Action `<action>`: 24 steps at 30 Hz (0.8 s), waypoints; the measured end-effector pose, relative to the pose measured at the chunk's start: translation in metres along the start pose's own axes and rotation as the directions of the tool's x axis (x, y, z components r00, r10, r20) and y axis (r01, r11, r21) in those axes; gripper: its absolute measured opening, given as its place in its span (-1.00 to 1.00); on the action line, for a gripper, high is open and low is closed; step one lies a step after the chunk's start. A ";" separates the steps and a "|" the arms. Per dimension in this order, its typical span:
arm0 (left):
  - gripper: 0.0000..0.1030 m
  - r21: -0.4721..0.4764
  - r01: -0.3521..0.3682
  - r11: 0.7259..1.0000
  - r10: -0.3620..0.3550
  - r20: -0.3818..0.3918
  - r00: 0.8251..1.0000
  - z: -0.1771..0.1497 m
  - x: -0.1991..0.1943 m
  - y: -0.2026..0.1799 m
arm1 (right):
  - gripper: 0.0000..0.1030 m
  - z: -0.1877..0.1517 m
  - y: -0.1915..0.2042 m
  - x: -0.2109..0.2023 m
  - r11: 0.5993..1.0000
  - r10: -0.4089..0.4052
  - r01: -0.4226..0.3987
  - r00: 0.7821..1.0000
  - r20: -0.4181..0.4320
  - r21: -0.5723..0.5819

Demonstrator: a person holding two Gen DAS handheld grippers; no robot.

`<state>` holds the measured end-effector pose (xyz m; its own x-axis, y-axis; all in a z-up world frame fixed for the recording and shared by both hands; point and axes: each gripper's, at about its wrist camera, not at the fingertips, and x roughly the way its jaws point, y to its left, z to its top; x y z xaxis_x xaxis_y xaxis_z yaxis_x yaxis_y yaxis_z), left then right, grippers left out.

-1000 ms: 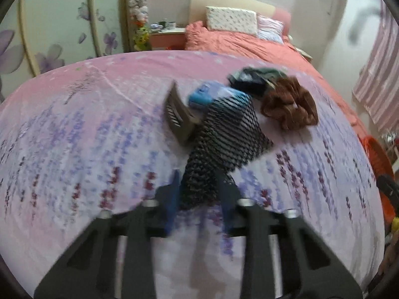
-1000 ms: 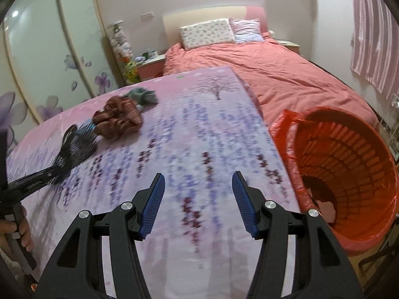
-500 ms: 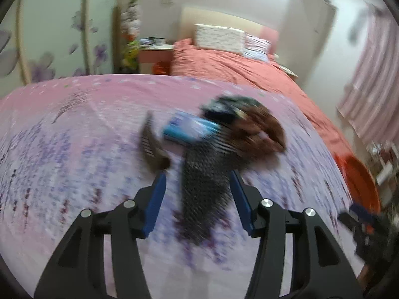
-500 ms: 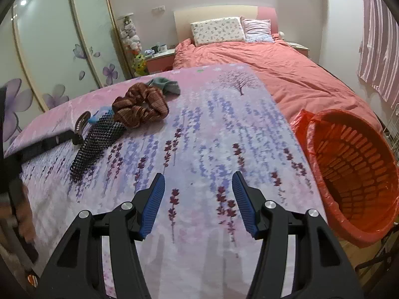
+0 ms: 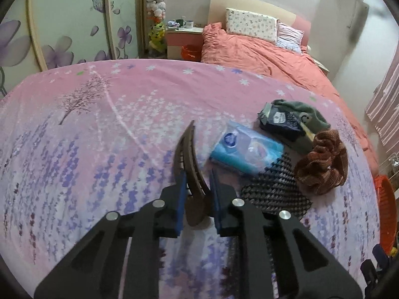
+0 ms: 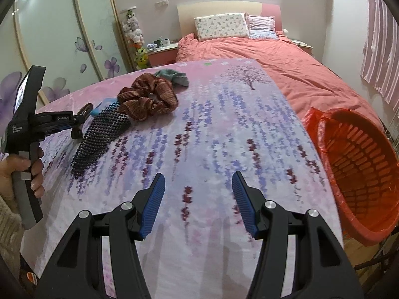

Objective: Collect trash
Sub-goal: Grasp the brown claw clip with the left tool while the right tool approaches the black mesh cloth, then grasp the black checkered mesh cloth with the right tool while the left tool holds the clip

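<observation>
Now that the left claw [image 5: 197, 199] has let go of the black mesh netting sleeve [image 5: 276, 189] and shifted sideways, the bench [image 5: 74, 149], draped in a pink and lavender floral cloth, holds the whole pile near its far-left corner. Off the bench's right edge stands the orange plastic trash basket [image 6: 359, 164], lined with a red bag. The mesh sleeve lies flat again beside a rust-brown fabric scrunchie [image 5: 324, 164], a blue tissue pack [image 5: 247, 149] and a grey-green cloth [image 5: 299, 109]. The left claw is now pinched narrow on a dark brown curved hair clip [image 5: 189, 154], so that looks like the piece bound for the basket. The right claw [image 6: 198, 201] hangs half spread, holding nothing, over bare cloth.
</observation>
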<state>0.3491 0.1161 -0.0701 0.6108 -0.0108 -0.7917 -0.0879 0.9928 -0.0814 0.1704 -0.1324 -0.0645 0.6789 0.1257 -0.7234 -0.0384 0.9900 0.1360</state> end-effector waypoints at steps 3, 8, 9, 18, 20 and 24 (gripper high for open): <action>-0.70 0.019 -0.035 0.999 0.035 0.006 0.999 -0.002 -0.002 0.014 | 0.10 0.000 0.012 0.003 1.000 0.017 -0.017 1.000 -0.006 -0.019; -0.53 -0.003 -0.080 0.997 0.080 -0.021 0.997 0.001 0.010 0.031 | 0.10 0.005 0.044 0.017 0.997 0.073 -0.074 0.997 -0.023 -0.029; -0.51 0.009 -0.093 0.996 0.094 -0.033 0.995 0.001 0.016 0.032 | 0.10 0.007 0.053 0.021 0.995 0.090 -0.091 0.996 -0.024 -0.031; -0.56 0.012 -0.087 0.996 0.088 -0.017 0.996 -0.019 0.000 0.077 | 0.10 0.028 0.109 0.063 0.984 0.168 -0.172 0.983 -0.069 -0.045; -0.56 0.001 -0.065 0.998 0.065 -0.015 0.998 -0.029 -0.009 0.091 | 0.10 0.034 0.122 0.078 0.984 0.168 -0.173 0.981 -0.093 -0.044; -0.56 0.003 -0.037 0.999 0.037 -0.014 0.999 -0.042 -0.020 0.099 | 0.10 0.040 0.141 0.091 0.987 0.132 -0.139 0.987 -0.090 -0.081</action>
<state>0.2949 0.2098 -0.0875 0.5963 0.0239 -0.8024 -0.1081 0.9928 -0.0507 0.2563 0.0157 -0.0839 0.5994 0.2604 -0.7569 -0.1915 0.9648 0.1802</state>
